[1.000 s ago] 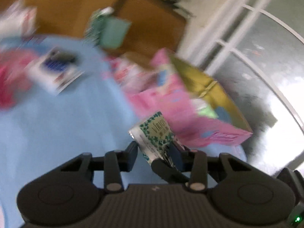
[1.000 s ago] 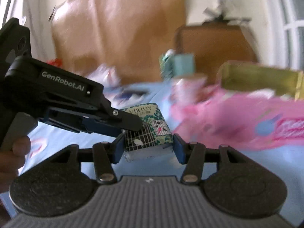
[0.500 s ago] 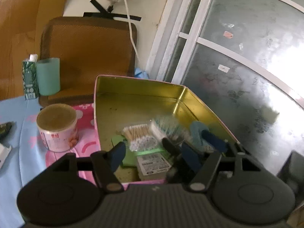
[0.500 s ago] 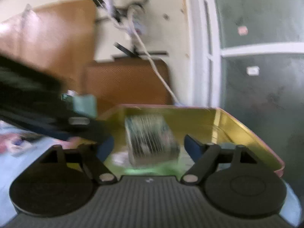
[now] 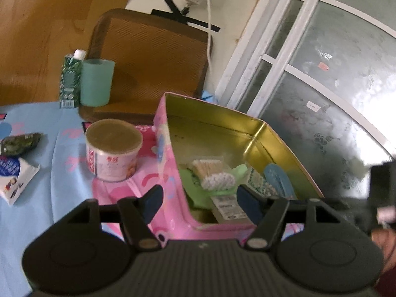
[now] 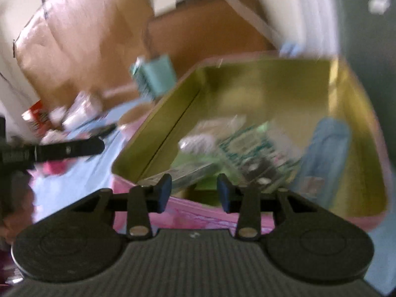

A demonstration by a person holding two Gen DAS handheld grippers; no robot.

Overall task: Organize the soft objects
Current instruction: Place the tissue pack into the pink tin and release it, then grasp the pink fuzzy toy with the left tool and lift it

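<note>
A pink tin box (image 5: 170, 163) with a gold inside stands open on the blue table; it also shows blurred in the right wrist view (image 6: 158, 126). Inside lie a green-patterned tissue pack (image 5: 257, 185), also in the right wrist view (image 6: 250, 153), a bag of cotton swabs (image 5: 212, 173), a blue item (image 5: 277, 178) and a labelled pack (image 5: 227, 205). My left gripper (image 5: 199, 201) is open and empty over the box's near left wall. My right gripper (image 6: 194, 195) is open and empty at the box's near edge. The left gripper's finger (image 6: 69, 148) shows at the left of the right wrist view.
A round can (image 5: 113, 146) stands left of the box. A green carton (image 5: 70, 79) and a teal cup (image 5: 96, 81) stand before a brown chair back (image 5: 153, 57). A dark green packet (image 5: 21, 143) and a white packet (image 5: 14, 175) lie at the left. A glass door (image 5: 321, 94) is on the right.
Both grippers carried the tissue pack from the table to the box and let it go inside. Both are now open and drawn back from it.
</note>
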